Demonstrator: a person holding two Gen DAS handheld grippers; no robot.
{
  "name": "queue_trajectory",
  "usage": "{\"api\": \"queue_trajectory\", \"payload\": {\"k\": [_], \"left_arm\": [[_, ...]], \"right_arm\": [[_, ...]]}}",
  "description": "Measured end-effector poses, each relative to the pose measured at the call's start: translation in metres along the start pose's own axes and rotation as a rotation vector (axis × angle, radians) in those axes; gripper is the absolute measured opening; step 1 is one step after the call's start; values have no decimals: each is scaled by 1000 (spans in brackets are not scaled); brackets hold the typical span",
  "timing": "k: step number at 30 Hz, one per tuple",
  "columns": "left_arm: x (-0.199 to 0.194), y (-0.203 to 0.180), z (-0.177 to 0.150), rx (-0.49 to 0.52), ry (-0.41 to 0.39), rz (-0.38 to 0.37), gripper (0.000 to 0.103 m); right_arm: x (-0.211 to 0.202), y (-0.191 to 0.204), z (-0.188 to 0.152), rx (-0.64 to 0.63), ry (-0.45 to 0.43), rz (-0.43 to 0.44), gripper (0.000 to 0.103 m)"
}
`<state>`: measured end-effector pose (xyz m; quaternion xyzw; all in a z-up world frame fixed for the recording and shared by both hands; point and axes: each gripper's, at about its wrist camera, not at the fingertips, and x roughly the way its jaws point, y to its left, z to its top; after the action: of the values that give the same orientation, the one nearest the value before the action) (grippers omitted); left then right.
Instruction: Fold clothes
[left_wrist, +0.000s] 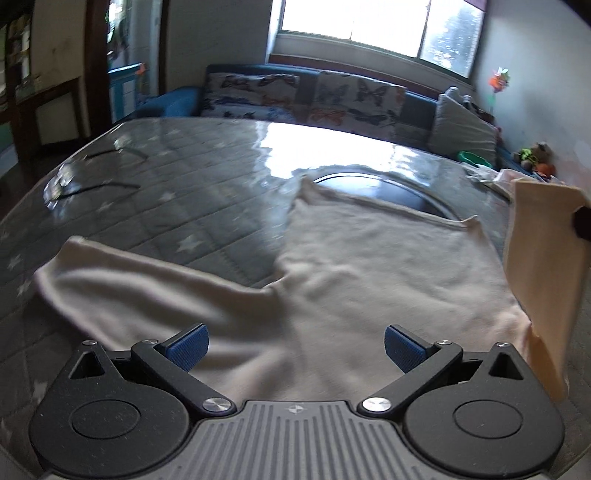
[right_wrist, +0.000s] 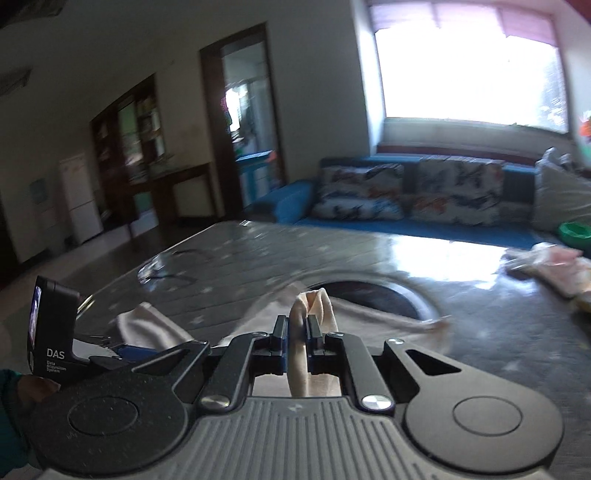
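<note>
A cream long-sleeved garment (left_wrist: 369, 258) lies spread on the grey star-patterned table cover (left_wrist: 166, 177), one sleeve (left_wrist: 129, 288) stretched to the left. My left gripper (left_wrist: 295, 347) is open and empty, low over the garment's near part. My right gripper (right_wrist: 297, 332) is shut on a fold of the cream garment (right_wrist: 314, 306) and holds it lifted; that raised flap (left_wrist: 543, 273) hangs at the right edge of the left wrist view. The left gripper's body (right_wrist: 55, 332) shows at the left of the right wrist view.
A dark round opening (left_wrist: 388, 188) sits in the table beyond the garment. Other pale clothes (right_wrist: 554, 269) lie at the table's far right. A blue sofa with butterfly cushions (left_wrist: 303, 96) stands behind the table, under a bright window. A green bowl (right_wrist: 576, 232) is at the right.
</note>
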<state>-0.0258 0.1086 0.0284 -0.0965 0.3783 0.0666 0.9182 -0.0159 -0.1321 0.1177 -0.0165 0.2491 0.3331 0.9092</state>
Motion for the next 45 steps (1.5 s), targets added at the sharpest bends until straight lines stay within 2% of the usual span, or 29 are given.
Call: {"api": "queue_trajectory", "payload": {"k": [8,11,14,19,23,27,32,37,40,45], "left_arm": [[0,20,-7,-45,16,28,103],[1,21,-7,-48,16,27,103],[1,19,-7,-44,14,26,103],[-1,15,-4,-33,4,16,103],[-4,7,-2,-10,-10,-2,103],[-5,-5,-2,27,-21,-36,101],[-3,-24,-3,73,-21,-96,91],[2,-42,-6,118,-11,-150,86],[4,-51,-9,146,-3,-177,84],[12,-59,-13,155,23,-225,78]], "right_arm": [[46,26,-14,-23,100,78,9],[57,28,-17,-22,117,96,16],[60,26,-17,-14,114,102,18],[48,13,-11,-36,99,59,21],[31,-5,-14,-98,127,-3,22],[15,-24,-28,-160,185,-37,22],[9,-35,-57,-177,286,-6,21],[11,-40,-88,-165,355,0,21],[8,-44,-91,-155,354,5,21],[10,-50,-74,-147,295,-23,21]]}}
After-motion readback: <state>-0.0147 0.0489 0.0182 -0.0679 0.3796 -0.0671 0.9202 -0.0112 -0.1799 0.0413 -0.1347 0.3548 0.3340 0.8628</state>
